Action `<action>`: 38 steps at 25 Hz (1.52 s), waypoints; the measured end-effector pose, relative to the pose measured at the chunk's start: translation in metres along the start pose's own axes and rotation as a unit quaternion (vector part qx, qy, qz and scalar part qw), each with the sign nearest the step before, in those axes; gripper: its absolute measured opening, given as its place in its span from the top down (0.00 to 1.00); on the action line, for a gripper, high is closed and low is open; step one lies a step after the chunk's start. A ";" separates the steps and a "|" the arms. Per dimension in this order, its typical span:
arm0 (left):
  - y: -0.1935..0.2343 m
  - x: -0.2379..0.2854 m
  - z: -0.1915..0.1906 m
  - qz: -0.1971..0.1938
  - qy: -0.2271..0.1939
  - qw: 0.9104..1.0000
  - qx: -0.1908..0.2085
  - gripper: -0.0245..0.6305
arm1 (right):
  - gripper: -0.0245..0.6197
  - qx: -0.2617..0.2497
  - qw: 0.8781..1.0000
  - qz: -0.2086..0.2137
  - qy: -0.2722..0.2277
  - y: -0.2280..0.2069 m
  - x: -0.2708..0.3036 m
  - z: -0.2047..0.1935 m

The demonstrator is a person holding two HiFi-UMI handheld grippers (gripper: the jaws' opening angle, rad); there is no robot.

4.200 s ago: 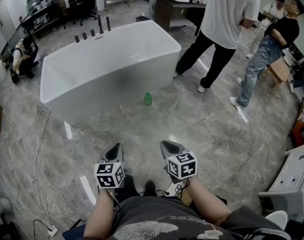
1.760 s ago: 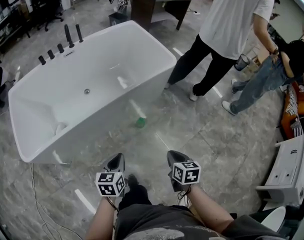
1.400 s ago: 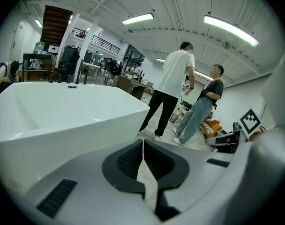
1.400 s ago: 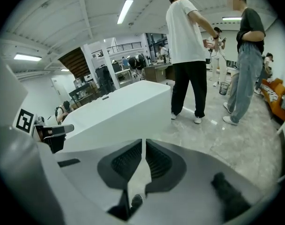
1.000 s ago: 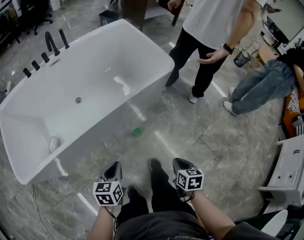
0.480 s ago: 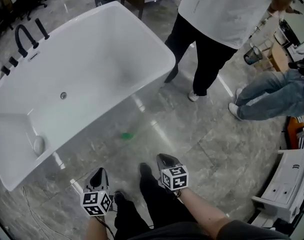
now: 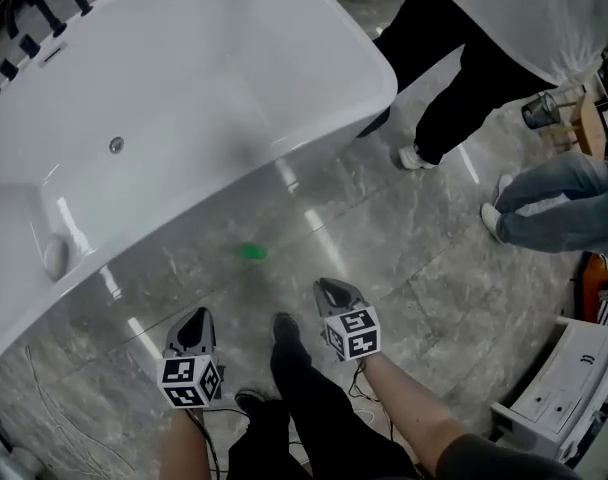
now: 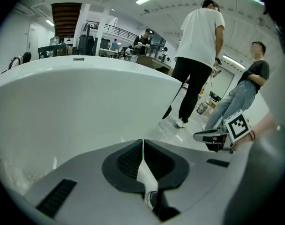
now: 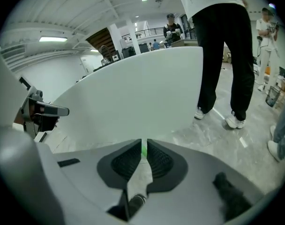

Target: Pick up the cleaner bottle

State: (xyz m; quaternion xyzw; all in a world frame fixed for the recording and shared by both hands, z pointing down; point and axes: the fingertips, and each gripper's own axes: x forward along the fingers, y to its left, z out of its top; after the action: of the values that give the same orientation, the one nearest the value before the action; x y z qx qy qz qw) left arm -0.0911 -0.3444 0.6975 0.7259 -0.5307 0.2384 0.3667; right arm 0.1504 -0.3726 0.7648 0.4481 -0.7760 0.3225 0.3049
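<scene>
Since the earlier frame, the left tongs [image 7: 196, 315] and the right tongs [image 7: 330, 288] have been brought closer to the small green plastic cleaner bottle [image 7: 251, 252]. It is seen on the grey marble floor [image 7: 404, 238], ahead of and between them, just beside the white bathtub [image 7: 314, 118]. Neither is clearly nearer. Both are pressed together, empty; the bottle's axis is blurred

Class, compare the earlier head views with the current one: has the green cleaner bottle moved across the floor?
No. The cleaner bottle still stands on the floor beside the bathtub wall; only the camera's viewpoint has shifted.
</scene>
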 end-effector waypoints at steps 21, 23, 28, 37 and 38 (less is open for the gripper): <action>0.056 0.091 -0.148 -0.032 -0.036 0.999 0.002 0.93 | 0.53 -0.057 0.997 0.036 -0.033 0.040 0.128 -0.124; 0.057 0.106 -0.151 -0.037 -0.046 0.998 0.003 0.93 | 0.53 -0.076 0.995 0.044 -0.039 0.039 0.143 -0.130; 0.068 0.142 -0.148 -0.041 -0.078 0.996 0.009 0.93 | 0.53 -0.102 0.992 0.030 -0.074 0.020 0.183 -0.133; 0.095 0.207 -0.161 -0.042 -0.120 0.992 0.022 0.93 | 0.53 -0.142 0.982 0.063 -0.104 0.015 0.250 -0.142; 0.098 0.213 -0.164 -0.042 -0.122 0.991 0.024 0.93 | 0.53 -0.142 0.982 0.064 -0.107 0.014 0.256 -0.144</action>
State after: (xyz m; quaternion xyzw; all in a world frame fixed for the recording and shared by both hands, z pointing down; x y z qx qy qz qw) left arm -0.1080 -0.3590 0.9822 0.7796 -0.5351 0.1452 0.2912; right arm 0.0586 -0.3831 1.0436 0.3818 -0.8691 0.1777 0.2595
